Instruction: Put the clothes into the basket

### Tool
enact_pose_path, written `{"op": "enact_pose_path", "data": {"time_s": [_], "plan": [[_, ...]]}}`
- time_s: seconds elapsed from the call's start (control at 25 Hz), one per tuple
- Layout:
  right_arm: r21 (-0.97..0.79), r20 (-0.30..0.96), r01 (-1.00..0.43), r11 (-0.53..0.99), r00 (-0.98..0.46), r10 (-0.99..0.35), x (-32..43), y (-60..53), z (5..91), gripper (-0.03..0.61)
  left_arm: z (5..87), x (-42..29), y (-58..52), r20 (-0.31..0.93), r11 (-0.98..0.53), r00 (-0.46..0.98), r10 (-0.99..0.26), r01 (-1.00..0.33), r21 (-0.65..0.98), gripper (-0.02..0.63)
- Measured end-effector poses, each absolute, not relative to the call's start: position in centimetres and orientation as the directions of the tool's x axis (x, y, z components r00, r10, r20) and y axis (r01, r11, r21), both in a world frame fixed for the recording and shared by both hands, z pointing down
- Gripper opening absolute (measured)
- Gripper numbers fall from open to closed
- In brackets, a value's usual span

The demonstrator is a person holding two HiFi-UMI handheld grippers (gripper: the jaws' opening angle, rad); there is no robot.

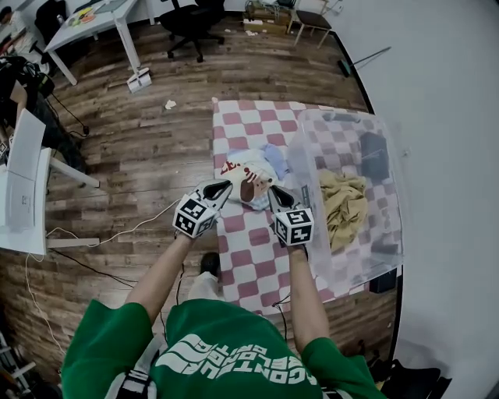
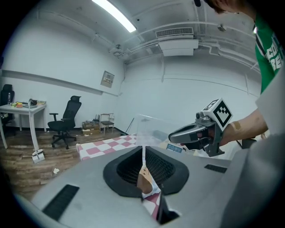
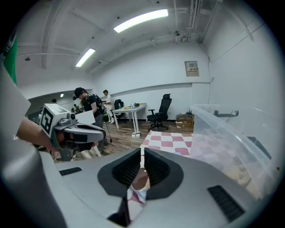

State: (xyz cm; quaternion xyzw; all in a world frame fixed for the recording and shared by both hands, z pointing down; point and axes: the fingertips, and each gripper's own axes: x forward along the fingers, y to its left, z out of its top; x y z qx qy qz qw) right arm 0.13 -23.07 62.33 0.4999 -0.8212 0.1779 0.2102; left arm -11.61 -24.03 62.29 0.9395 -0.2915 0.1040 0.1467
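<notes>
A white garment with a brown and red print lies on the pink-checked table cover, and a light blue piece lies against it. The clear plastic basket stands to its right and holds a yellow-beige garment and a dark one. My left gripper hovers at the printed garment's left edge, jaws shut with nothing between them. My right gripper is at its near right edge, also shut and empty. Below the closed jaws, each gripper view shows the printed garment.
The basket wall rises close on the right of my right gripper. On the wooden floor are cables, a white desk and a black office chair. Another white desk stands at the left. People stand far back.
</notes>
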Motion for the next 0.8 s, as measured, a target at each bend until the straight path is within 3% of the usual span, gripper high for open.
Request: {"op": "enact_pose_path", "data": {"time_s": [0.12, 0.2, 0.24, 0.44, 0.68, 0.8], "plan": [[-0.075, 0.55, -0.905, 0.42, -0.389, -0.739, 0.7, -25.0, 64.3, 0.017, 64.1, -11.6, -25.5, 0.296, -0.767, 0.794, -0.531, -0.598, 0.23, 0.005], [-0.08, 0.564, -0.907, 0.413, -0.383, -0.732, 1.0, -26.2, 65.5, 0.089, 65.6, -11.5, -26.4, 0.318, -0.755, 0.785, -0.531, -0.609, 0.243, 0.019], [-0.085, 0.573, -0.907, 0.412, -0.383, -0.725, 1.0, -26.8, 66.2, 0.145, 66.5, -11.5, -26.9, 0.334, -0.749, 0.781, -0.528, -0.614, 0.249, 0.059], [-0.112, 0.625, -0.902, 0.417, -0.39, -0.676, 1.2, -28.9, 70.2, 0.243, 70.6, -11.1, -28.3, 0.399, -0.733, 0.77, -0.498, -0.619, 0.282, 0.175], [-0.142, 0.664, -0.882, 0.449, -0.422, -0.618, 0.7, -31.1, 74.5, 0.322, 75.0, -10.2, -30.3, 0.444, -0.738, 0.774, -0.452, -0.604, 0.3, 0.312], [-0.129, 0.682, -0.892, 0.434, -0.397, -0.614, 1.3, -32.5, 76.2, 0.346, 77.0, -9.8, -31.3, 0.469, -0.731, 0.771, -0.432, -0.604, 0.319, 0.341]]}}
